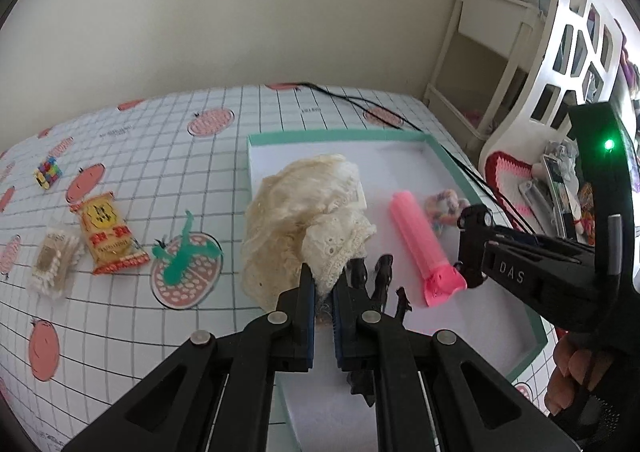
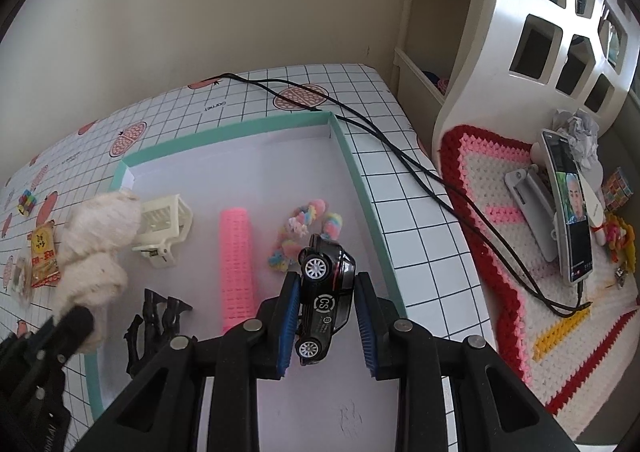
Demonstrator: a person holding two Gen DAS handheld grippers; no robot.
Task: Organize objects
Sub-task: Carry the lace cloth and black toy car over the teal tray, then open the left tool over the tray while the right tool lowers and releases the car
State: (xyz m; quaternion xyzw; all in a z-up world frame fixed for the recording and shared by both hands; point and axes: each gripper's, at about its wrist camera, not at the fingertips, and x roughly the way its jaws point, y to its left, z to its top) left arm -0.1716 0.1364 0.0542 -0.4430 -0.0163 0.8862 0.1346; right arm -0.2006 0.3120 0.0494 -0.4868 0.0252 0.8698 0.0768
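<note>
A shallow white tray with a teal rim (image 1: pixel 320 136) (image 2: pixel 360 180) lies on the checked tablecloth. My left gripper (image 1: pixel 326 292) is shut on a cream lace cloth (image 1: pixel 304 212) that bunches over the tray's left side; that cloth (image 2: pixel 100 244) also shows in the right wrist view. My right gripper (image 2: pixel 326 312) is shut on a black toy car (image 2: pixel 324 292), held on its side just above the tray's right part. In the tray lie a pink hair roller (image 1: pixel 420 240) (image 2: pixel 236 268), a black claw clip (image 1: pixel 380 280) (image 2: pixel 156 320), a pastel scrunchie (image 2: pixel 304 232) and a cream clip (image 2: pixel 164 228).
Left of the tray on the cloth sit a green figure (image 1: pixel 180 252), a yellow snack packet (image 1: pixel 108 236), a cotton swab pack (image 1: pixel 54 260) and a small colourful cube (image 1: pixel 48 172). Black cables (image 2: pixel 400 148) cross to a phone (image 2: pixel 568 204) on a crochet mat (image 2: pixel 500 188). A white shelf (image 2: pixel 520 12) stands right.
</note>
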